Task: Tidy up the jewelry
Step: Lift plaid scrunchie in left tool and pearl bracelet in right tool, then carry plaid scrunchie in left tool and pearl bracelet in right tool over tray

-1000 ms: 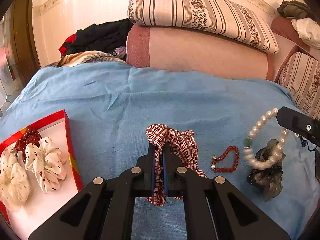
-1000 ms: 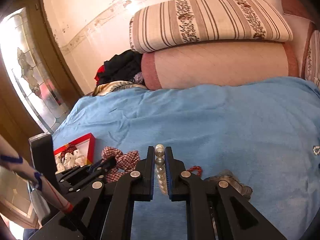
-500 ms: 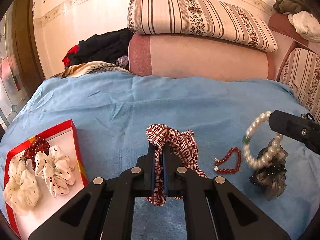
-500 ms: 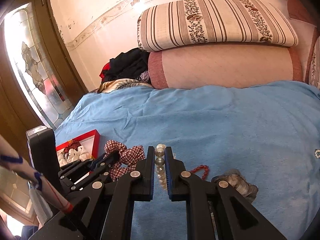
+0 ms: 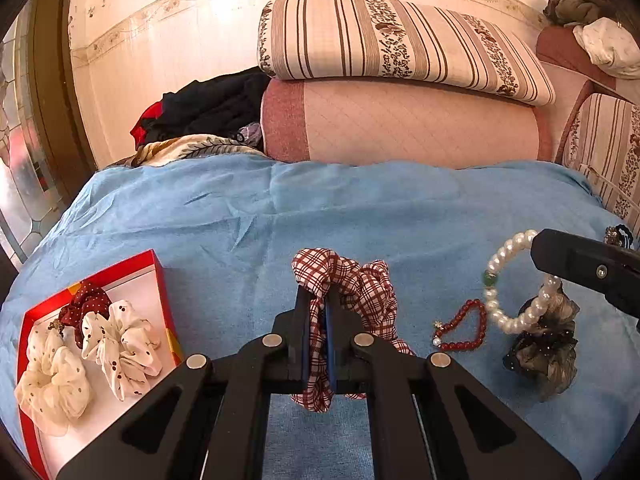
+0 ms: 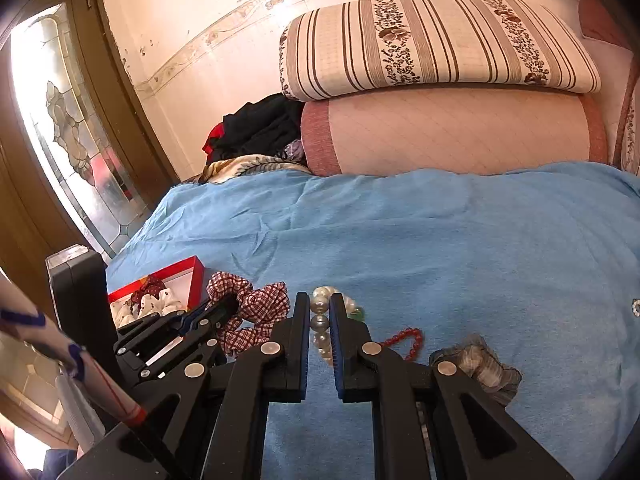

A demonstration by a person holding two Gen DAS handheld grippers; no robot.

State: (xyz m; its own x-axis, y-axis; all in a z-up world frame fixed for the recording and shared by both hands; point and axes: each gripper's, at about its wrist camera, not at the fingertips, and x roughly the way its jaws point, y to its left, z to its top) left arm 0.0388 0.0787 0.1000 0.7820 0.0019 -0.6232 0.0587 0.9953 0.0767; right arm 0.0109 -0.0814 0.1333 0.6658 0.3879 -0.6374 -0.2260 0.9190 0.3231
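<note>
Above the blue blanket, the left gripper pinches a plaid scrunchie, the right gripper a pearl bracelet, its beads partly hidden between the fingers.

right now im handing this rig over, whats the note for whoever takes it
Left tongs: shut on the plaid scrunchie, lifted over the blue blanket.
Right tongs: shut on the pearl bracelet.
Done: three scrunchies lie in the red box.
Left: box the plaid scrunchie, place the pearls, then sort the red bead bracelet and grey scrunchie on the blanket.
</note>
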